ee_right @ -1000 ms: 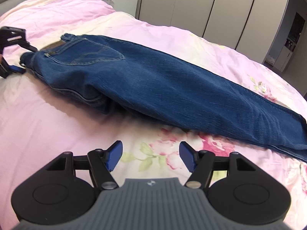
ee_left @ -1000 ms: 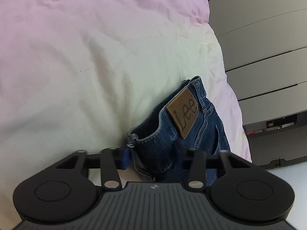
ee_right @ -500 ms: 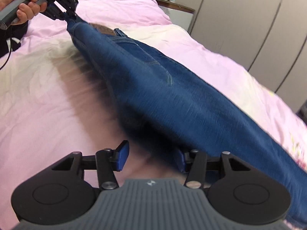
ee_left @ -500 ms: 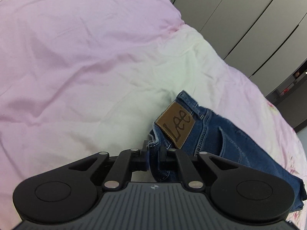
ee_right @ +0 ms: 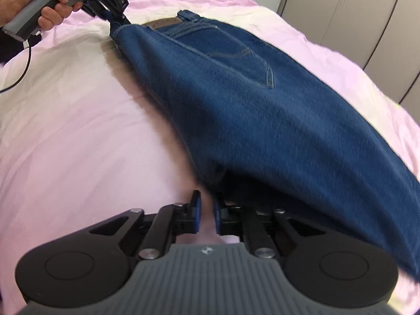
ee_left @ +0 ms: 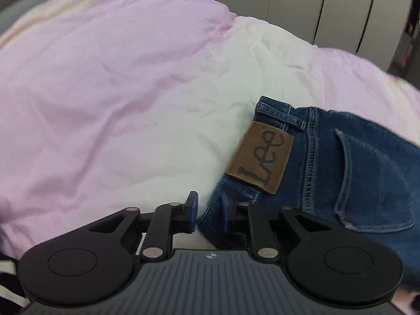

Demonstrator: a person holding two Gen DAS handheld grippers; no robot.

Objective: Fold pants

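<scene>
The right hand-held gripper (ee_right: 207,214) has just been closing and is all but shut at the near edge of the jeans (ee_right: 262,110) on the bed (ee_right: 78,131); blur hides whether denim sits between its pads. The left hand-held gripper (ee_left: 208,210), jaws just eased wider, still grips the waistband corner, now raised off the bed, so the fold is beginning.

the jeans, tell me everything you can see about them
The jeans are dark blue denim with lighter stitching, a brown leather-look Lee patch at the waistband, a belt loop and a back pocket. They stretch across the pink and cream bedding, legs apparently stacked. The left gripper pinches the waistband corner, lifting it. The right gripper sits at the near edge further down the leg, jaws nearly together; whether cloth is caught there cannot be told.
</scene>
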